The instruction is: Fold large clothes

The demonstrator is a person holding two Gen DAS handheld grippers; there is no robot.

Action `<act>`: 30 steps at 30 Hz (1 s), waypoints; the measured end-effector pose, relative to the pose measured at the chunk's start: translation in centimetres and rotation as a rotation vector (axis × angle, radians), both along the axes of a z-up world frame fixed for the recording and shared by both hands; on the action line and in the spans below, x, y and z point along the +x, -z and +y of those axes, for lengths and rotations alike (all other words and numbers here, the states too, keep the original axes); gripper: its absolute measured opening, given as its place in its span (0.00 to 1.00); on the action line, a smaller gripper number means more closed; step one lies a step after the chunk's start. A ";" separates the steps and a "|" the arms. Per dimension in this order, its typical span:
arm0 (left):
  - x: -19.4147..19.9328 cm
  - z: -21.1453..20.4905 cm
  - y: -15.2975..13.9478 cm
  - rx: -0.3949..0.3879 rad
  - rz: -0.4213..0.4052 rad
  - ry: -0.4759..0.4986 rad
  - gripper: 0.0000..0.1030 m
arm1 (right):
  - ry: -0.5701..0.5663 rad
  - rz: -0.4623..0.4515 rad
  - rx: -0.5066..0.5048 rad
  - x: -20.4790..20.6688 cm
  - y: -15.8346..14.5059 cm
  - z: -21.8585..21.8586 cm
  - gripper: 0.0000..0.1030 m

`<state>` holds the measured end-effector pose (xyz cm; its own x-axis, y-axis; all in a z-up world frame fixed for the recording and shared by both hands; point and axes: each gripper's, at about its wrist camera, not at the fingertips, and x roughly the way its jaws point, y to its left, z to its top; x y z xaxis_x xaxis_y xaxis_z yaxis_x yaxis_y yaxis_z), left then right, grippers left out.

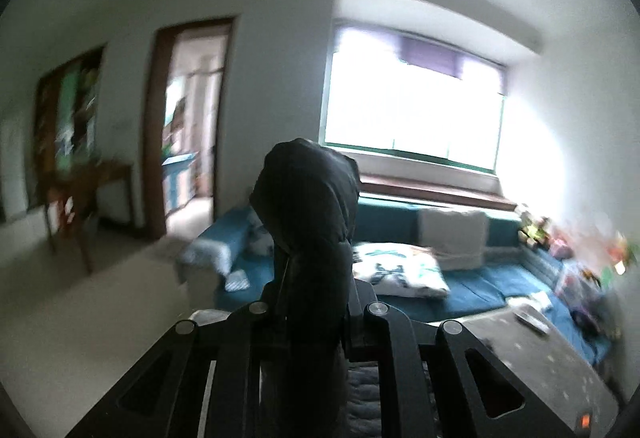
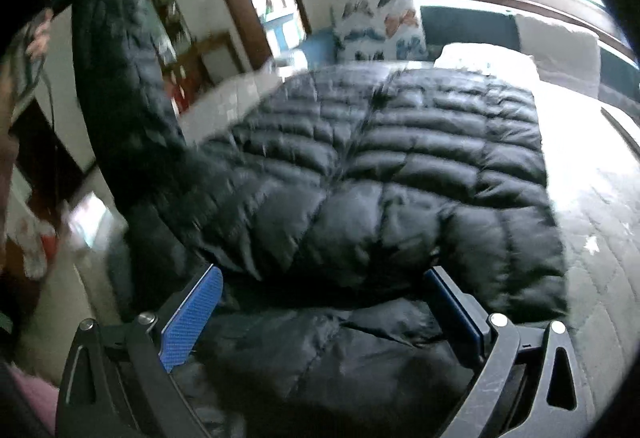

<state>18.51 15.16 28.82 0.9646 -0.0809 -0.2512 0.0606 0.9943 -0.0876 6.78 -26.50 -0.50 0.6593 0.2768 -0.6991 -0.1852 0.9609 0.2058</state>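
- One garment in play: a black quilted puffer jacket (image 2: 400, 165), its body spread flat across the pale quilted bed surface (image 2: 600, 230) and filling the middle of the right wrist view.
- One sleeve (image 2: 116, 69) of that jacket rises from the body toward 10 o'clock in the right wrist view, lifted well clear of the bed.
- At the top of that sleeve, a person's hand (image 2: 38, 33) is partly visible at the frame's left edge, blurred.
- Left hand-held gripper (image 1: 316, 278): clenched on the sleeve end, a dark bunch of fabric (image 1: 308, 197) standing up at 12 o'clock from its closed fingers in the left wrist view.
- Right hand-held gripper (image 2: 320, 302): released, its two blue-padded fingers (image 2: 192, 318) spread wide at 8 and 4 o'clock, with the jacket's near edge lying between them; the pads do not press on it.
- Beyond the left hand-held gripper: one bright window (image 1: 412, 109) at 1 o'clock, one open doorway (image 1: 192, 117) at 10 o'clock, one teal sofa (image 1: 480, 278) under the window.
- On the sofa I count two cushions: one patterned cushion (image 1: 400, 270) lying flat and one plain white cushion (image 1: 452, 238) behind it.
- One wooden side table (image 1: 88, 189) stands at 9 o'clock, badly blurred.
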 end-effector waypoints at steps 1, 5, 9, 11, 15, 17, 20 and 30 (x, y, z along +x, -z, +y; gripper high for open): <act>-1.2 -2.3 -0.4 0.030 -0.013 0.024 0.16 | 0.006 -0.019 0.010 -0.6 -0.6 -0.3 1.00; -4.8 -11.5 0.7 0.106 -0.022 0.144 0.16 | 0.038 -0.095 0.004 -3.5 -2.4 -1.6 1.00; -7.6 -20.0 3.7 0.146 0.011 0.269 0.16 | 0.090 -0.122 0.024 -5.8 -2.6 -3.5 1.00; -8.8 -23.9 5.7 0.161 0.038 0.330 0.16 | 0.122 -0.122 0.034 -6.8 -2.4 -4.6 1.00; -10.1 -31.9 10.3 0.183 0.131 0.437 0.16 | 0.192 -0.115 0.057 -8.6 -1.6 -6.7 1.00; -9.9 -35.6 13.5 0.192 0.193 0.482 0.16 | 0.236 -0.102 0.069 -9.3 -0.9 -7.9 1.00; -11.3 -40.5 19.0 0.226 0.283 0.543 0.16 | 0.282 -0.079 0.114 -10.2 0.2 -9.6 1.00; -9.9 -45.8 34.4 0.341 0.514 0.643 0.51 | 0.389 -0.031 0.172 -11.9 2.1 -12.6 1.00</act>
